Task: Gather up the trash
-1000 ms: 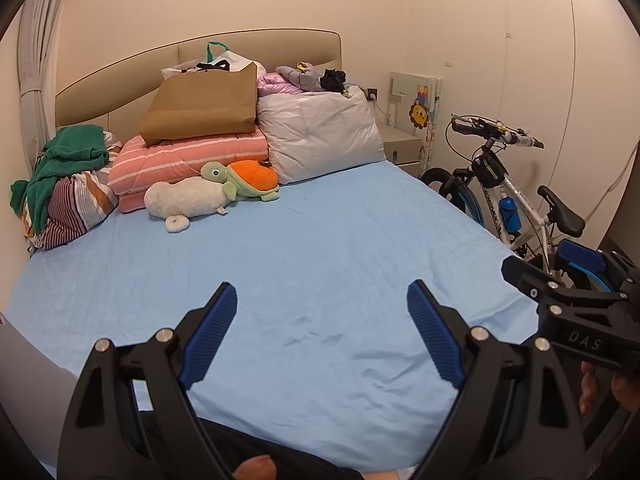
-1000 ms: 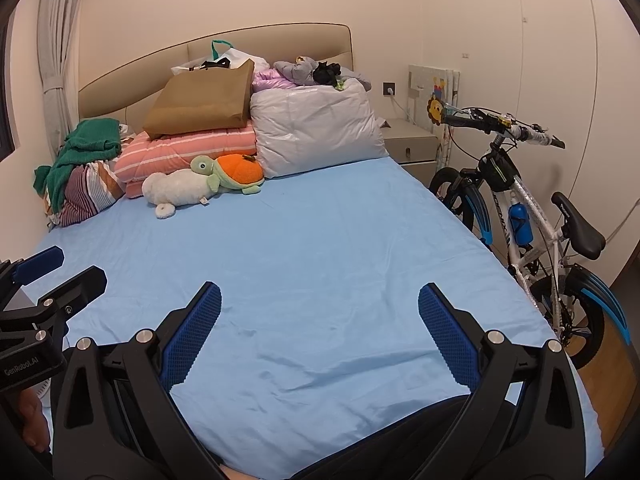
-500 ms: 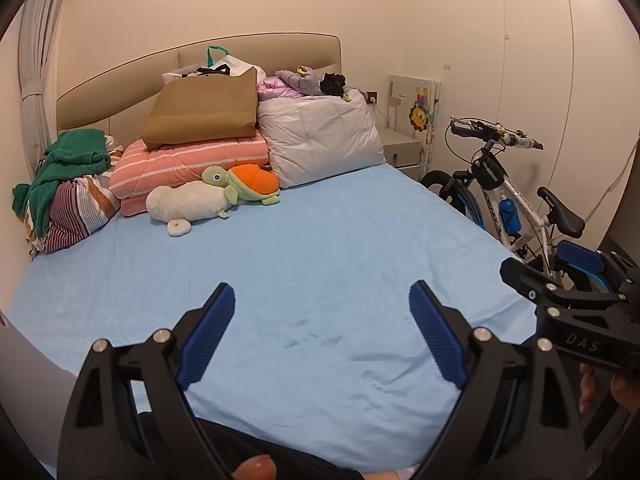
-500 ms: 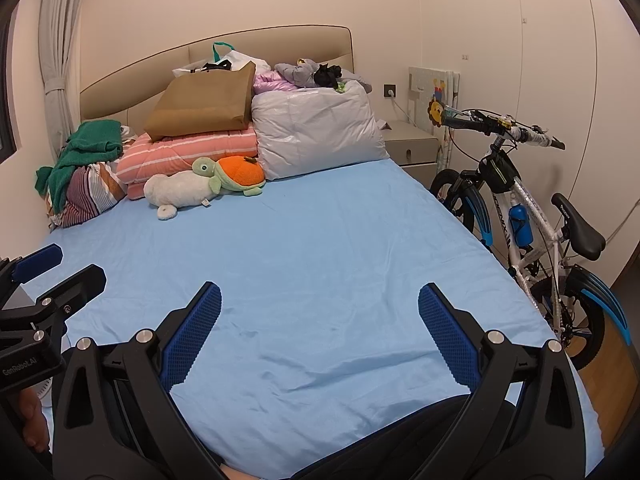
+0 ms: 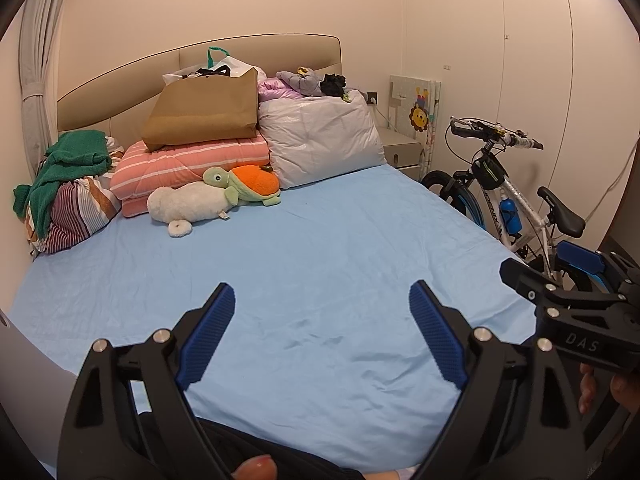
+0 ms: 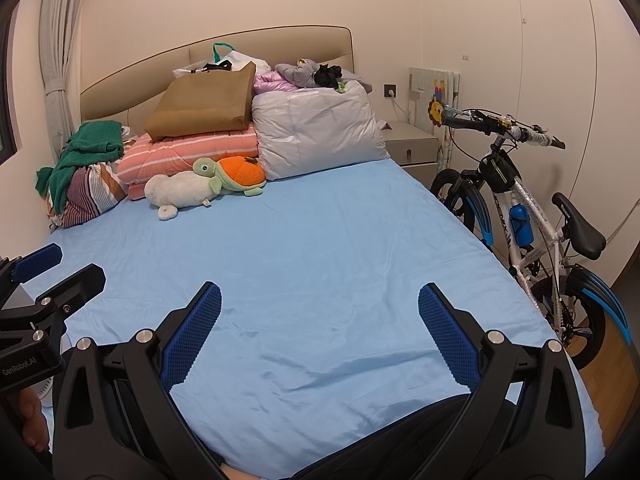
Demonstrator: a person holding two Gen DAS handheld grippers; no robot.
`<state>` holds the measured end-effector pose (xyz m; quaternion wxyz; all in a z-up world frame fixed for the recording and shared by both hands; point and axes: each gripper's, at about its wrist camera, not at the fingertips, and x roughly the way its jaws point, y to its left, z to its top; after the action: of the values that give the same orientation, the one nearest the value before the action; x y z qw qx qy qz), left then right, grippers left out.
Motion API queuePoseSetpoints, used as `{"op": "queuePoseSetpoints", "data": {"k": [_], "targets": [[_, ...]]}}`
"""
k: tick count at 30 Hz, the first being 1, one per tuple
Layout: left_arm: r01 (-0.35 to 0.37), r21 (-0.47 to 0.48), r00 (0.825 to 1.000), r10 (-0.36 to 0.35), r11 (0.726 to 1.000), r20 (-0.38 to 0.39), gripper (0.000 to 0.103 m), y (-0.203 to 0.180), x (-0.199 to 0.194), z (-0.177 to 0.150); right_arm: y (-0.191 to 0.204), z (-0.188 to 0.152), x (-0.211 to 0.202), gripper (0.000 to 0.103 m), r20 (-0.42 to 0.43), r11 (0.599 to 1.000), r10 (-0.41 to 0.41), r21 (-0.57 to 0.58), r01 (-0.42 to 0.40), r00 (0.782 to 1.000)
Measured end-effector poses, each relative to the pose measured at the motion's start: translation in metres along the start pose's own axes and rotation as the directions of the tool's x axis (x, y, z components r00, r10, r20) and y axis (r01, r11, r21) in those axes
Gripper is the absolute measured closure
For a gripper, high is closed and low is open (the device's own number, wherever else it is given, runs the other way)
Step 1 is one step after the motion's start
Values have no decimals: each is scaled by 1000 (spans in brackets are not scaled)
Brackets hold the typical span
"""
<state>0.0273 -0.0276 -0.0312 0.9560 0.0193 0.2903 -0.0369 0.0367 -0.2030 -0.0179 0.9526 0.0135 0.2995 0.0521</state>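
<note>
trash is what i am after, and i cannot pick out any on the blue sheet point(image 5: 320, 264), which lies bare from the foot of the bed up to the pile at the headboard. the likeliest thing tied to it is the brown paper bag point(image 5: 204, 114) lying on the pink striped quilt point(image 5: 192, 164), with a white plastic bag point(image 5: 224, 65) behind it; whether either holds rubbish i cannot tell. over the last second almost nothing has changed: both views have only drifted a touch, the pile sitting slightly lower in frame, and my tongs are as wide as they were. so i judge the task no nearer or further, and an empty sheet would fit both a bed already cleared and one i am only looking over. my left tongs point(image 5: 320, 328) are spread wide with nothing between the blue pads, hanging over the near end of the sheet; my right tongs point(image 6: 318, 330) are the same, wide and empty. the left view catches the right tongs at its right edge with fingers point(image 5: 586, 390) wrapped behind them. the right view shows the bicycle point(image 6: 532, 216) whole, down to its rear wheel and the wooden floor point(image 6: 608, 364), plus the wall socket point(image 6: 390, 91) clear of the grey pillow point(image 6: 316, 132). the plush turtle point(image 6: 232, 174) and white plush toy point(image 6: 180, 192) show in both.
</note>
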Motion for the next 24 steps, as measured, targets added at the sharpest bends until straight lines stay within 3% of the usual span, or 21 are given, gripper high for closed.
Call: {"op": "queuePoseSetpoints", "data": {"k": [24], "targets": [[-2, 2, 1000, 2, 1000, -5, 14, -1, -2, -1, 8, 1, -4, 8, 2, 1000, -3, -2, 3, 1000]]}}
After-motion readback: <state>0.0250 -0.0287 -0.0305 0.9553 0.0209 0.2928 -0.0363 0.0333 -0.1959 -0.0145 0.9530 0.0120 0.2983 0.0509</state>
